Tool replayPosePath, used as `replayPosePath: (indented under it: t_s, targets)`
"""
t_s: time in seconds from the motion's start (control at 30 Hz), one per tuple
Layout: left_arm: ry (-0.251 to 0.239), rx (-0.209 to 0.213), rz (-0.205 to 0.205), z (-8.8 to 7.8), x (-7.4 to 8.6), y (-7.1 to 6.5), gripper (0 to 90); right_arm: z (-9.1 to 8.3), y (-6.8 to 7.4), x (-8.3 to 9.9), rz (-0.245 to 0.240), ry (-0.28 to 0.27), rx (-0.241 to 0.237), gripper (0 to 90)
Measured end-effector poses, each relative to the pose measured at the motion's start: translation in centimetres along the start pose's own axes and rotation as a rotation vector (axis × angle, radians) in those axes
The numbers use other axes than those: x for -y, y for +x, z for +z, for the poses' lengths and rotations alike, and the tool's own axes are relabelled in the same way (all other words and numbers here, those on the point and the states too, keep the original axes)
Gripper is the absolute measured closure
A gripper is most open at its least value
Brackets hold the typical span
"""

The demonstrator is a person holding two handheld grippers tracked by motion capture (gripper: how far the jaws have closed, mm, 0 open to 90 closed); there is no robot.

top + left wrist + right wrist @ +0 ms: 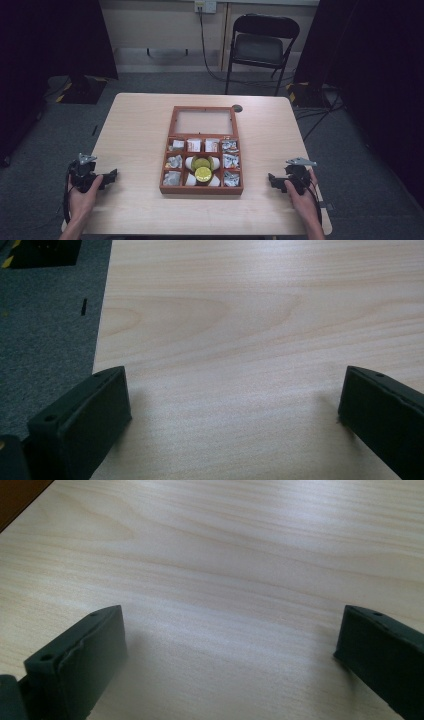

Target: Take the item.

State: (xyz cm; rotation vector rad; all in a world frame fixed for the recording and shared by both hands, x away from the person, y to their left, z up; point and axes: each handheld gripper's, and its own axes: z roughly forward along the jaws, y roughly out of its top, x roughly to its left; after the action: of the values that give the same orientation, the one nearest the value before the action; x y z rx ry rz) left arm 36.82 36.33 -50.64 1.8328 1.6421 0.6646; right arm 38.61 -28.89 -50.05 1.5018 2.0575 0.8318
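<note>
Reddish-brown wooden compartment box (201, 189) sits at the middle of the pale wooden table (135, 130), its glass-paned lid (203, 121) laid open on the far side. Inside the box, the far row of cells holds small white-and-orange packets (202, 145), the left and right columns hold crinkled silvery wrapped pieces (230, 161), and the two nearer middle cells hold white pods with two round gold-foil tops (203, 169). Left of the box, near the table's near edge, the left gripper (102, 179) rests in a hand with its jaws spread wide and nothing between them; right of the box, the right gripper (274, 181) does likewise, wide and empty. This looks like the starting stance, with nothing picked yet. The next move probably calls for bringing one gripper over the box and lining its jaws up on a single item or the lid.
</note>
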Motion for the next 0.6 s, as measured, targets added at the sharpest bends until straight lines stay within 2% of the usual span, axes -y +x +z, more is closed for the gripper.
replayPosePath:
  t_s: [0.37,0.53,0.6]
  targets:
    - [0.002,-0.001,0.005,0.08,-0.18,-0.17,0.8,0.01,-0.01,0.0,-0.001,-0.001,0.0,0.0]
    - [-0.001,0.003,0.013,-0.21,-0.3,-0.24,9.0,0.0,0.0,0.0,0.0,0.0,0.0,0.0]
    - [-0.006,0.011,0.03,-0.36,-0.35,-0.31,15.9,0.0,0.0,0.0,0.0,0.0,0.0,0.0]
